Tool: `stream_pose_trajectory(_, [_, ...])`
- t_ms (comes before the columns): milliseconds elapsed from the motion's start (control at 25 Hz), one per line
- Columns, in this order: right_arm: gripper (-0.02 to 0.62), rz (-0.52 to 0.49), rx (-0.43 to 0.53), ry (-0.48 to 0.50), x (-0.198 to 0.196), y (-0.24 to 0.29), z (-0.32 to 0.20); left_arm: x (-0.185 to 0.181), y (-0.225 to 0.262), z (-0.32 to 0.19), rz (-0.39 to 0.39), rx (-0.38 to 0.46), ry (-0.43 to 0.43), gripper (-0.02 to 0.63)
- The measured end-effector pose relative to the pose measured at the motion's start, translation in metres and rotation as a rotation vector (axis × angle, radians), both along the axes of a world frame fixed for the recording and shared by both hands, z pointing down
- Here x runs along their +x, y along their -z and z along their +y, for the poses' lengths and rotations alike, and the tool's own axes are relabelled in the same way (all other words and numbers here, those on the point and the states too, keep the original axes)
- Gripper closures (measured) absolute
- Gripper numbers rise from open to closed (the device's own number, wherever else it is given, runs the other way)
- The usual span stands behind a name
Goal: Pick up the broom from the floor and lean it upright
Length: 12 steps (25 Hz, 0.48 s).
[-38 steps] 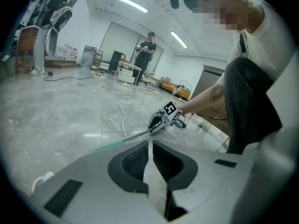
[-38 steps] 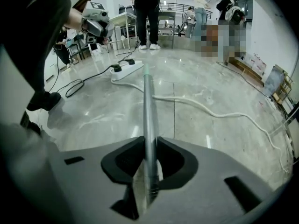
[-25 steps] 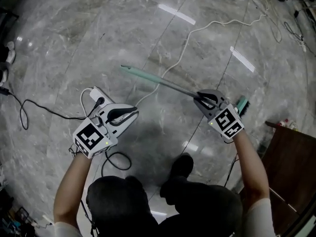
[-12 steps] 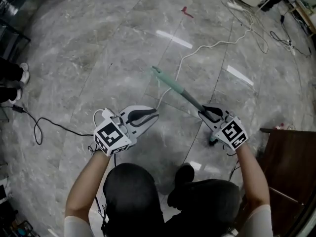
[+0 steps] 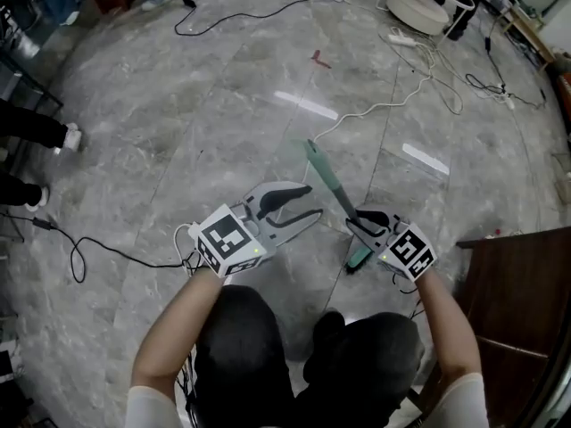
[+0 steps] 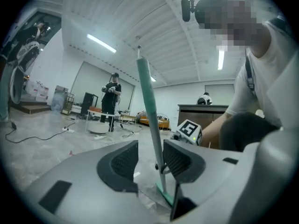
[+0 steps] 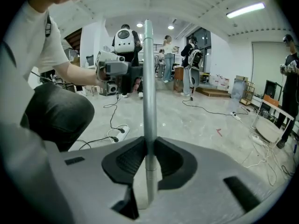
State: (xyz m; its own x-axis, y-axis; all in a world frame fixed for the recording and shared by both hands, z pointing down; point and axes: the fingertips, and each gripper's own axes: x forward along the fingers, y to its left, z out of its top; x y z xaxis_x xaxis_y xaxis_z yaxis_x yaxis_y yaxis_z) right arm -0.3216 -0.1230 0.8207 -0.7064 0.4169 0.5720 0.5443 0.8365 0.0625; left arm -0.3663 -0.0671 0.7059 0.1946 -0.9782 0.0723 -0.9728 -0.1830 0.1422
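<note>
The broom's grey-green handle (image 5: 328, 184) stands steeply tilted, its teal head (image 5: 359, 259) down by the floor. My right gripper (image 5: 361, 224) is shut on the lower handle (image 7: 148, 101); its jaws have just been closing a little on it, and the pads (image 7: 133, 158) press on both sides. My left gripper (image 5: 310, 203) is open, its jaws having just been opening, and nothing is pressed between them. In the left gripper view the handle (image 6: 148, 106) shows through the gap of the left gripper (image 6: 150, 160), a little ahead of the tips, with the broom head (image 6: 164, 195) below.
A dark wooden cabinet (image 5: 522, 301) stands close on the right. A white cable (image 5: 384, 107) and black cables (image 5: 98, 239) lie across the marble floor. A round white base (image 5: 419, 7) sits at the far side. People stand around the room (image 7: 191, 62).
Both grippers have risen. The broom handle has swung from lying low across the floor to a steep tilt. The left jaws, shut before, now stand apart, closer to the handle.
</note>
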Motion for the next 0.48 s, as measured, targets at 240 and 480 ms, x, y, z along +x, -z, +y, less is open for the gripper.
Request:
stream_pose_trajectory(240, [0.518, 0.002, -0.014, 0.023, 0.014, 0.016, 0.015, 0.027, 0.05, -0.036, 0.013, 0.108, -0.099, 0.395])
stream_pose_trajectory(480, [0.517, -0.03, -0.061, -0.049, 0.008, 0.03, 0.003, 0.033, 0.086, -0.058, 0.084, 0.189, -0.177, 0.54])
